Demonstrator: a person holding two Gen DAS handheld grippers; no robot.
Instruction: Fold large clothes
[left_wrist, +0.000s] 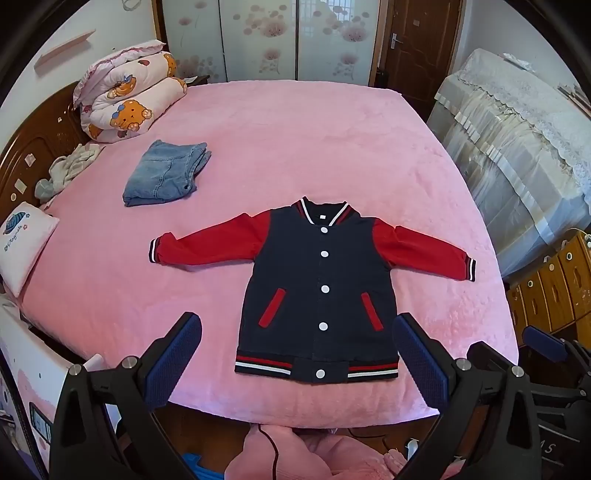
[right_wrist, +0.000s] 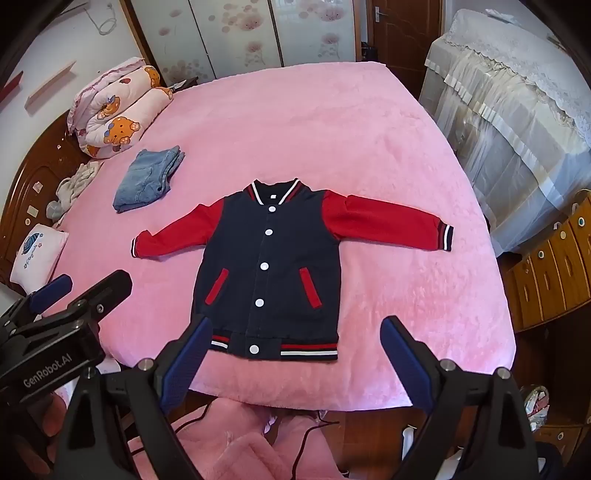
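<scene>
On the pink bed (left_wrist: 332, 147), near its front edge, a small baseball jacket (left_wrist: 317, 280) lies flat and face up, buttoned along a row of white snaps, its collar (left_wrist: 325, 210) toward the far side and its striped hem (left_wrist: 317, 367) toward the cameras. Body navy; both sleeves red, spread out to either side, each ending in a striped cuff. Two red pocket welts slant on the lower front.

Left gripper (left_wrist: 297, 354) (seen from its own wrist camera): jaws spread wide, blue-padded fingers (left_wrist: 173, 365) standing to either side of the jacket's hem in the picture, raised over the bed's front edge, nothing between the pads. Right gripper (right_wrist: 295, 354): jaws likewise wide apart, holding nothing; its left finger overlaps the hem's left corner in the view, though contact cannot be told. In the right wrist view the left gripper appears at lower left, over the bed's near corner.

Behind the jacket and to its left, well apart from it, lies a folded pair of jeans (left_wrist: 166, 173). A rolled quilt (left_wrist: 125, 99) with bear print rests at the far left by the wooden headboard (left_wrist: 33, 147); a small pillow (left_wrist: 26, 243) lies nearer along that edge.
</scene>
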